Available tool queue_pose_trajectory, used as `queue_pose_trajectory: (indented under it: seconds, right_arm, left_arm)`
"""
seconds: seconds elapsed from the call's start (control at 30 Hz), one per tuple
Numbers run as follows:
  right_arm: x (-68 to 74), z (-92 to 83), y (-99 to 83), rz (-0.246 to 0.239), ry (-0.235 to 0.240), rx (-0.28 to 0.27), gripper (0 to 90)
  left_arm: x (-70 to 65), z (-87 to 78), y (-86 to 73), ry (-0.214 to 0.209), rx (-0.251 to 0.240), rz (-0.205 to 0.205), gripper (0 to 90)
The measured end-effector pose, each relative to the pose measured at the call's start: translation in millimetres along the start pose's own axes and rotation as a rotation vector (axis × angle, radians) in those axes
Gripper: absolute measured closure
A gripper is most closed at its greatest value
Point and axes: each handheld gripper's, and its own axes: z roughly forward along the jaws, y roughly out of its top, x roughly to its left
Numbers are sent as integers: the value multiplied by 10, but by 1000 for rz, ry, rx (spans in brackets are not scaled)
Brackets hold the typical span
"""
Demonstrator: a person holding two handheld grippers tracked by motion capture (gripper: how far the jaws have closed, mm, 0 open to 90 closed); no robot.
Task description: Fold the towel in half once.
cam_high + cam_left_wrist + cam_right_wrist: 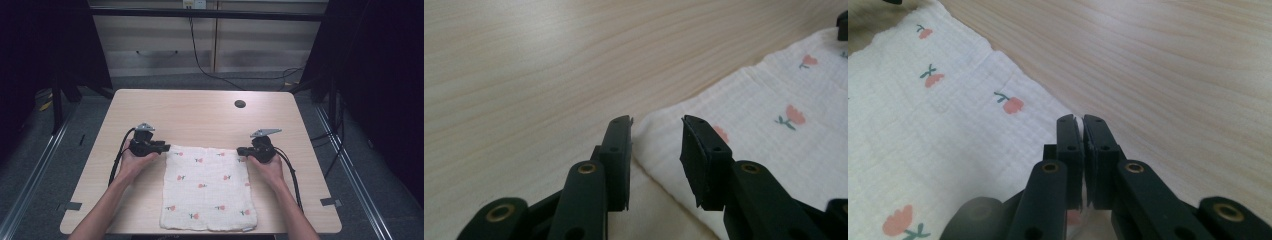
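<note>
White muslin cloth [207,187] lies flat at lower centre of the table [200,115], right gripper [243,150] clamped on its upper right corner while left gripper [165,148] hovers part-open, empty, at the upper left corner.

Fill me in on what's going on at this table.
A person is working a white cloth printed with small red flowers, spread flat on a wooden table, using a handheld gripper in each hand. The right gripper is pinched shut on the cloth's far right corner. The left gripper sits at the far left corner with its jaws apart, the cloth's edge lying between them but not clamped. So one corner is held and the other is not.
</note>
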Motion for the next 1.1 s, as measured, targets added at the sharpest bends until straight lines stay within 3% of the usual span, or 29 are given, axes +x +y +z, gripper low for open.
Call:
queue_pose_trajectory:
  seconds: [0.07,0.17,0.2,0.37,0.5,0.6,0.63,0.67,0.77,0.87,1.07,1.1]
  right_arm:
    - [-17,-1,-9,5,3,-7,869]
    - [-27,0,-18,12,4,-14,869]
    - [-33,-4,-18,17,1,-21,869]
    - [-8,-12,-15,13,8,-28,869]
    - [-12,-14,-35,24,5,-26,869]
    - [-20,-29,-35,22,8,-32,869]
    - [-24,-49,-34,27,10,-36,869]
    - [-28,-57,-33,28,11,-39,869]
    - [-27,-71,-29,33,13,-42,869]
    - [-25,-85,-19,27,18,-52,869]
    - [-32,-166,9,34,16,-90,871]
    - [-34,-183,18,34,15,-97,871]
  left_arm:
    - [-21,38,30,24,9,28,645]
    - [-8,72,18,19,21,26,641]
    - [11,108,-7,41,38,36,637]
    - [61,131,-27,36,37,22,633]
    - [40,150,-38,33,42,41,651]
    - [18,159,-40,38,40,58,689]
    - [-8,164,-40,30,53,95,729]
    - [-28,167,-42,35,55,105,766]
    - [-30,170,-46,23,52,116,862]
    - [-31,163,-46,21,49,112,879]
    - [-69,42,19,-1,-14,99,880]
    - [-82,-13,52,-13,-43,96,880]
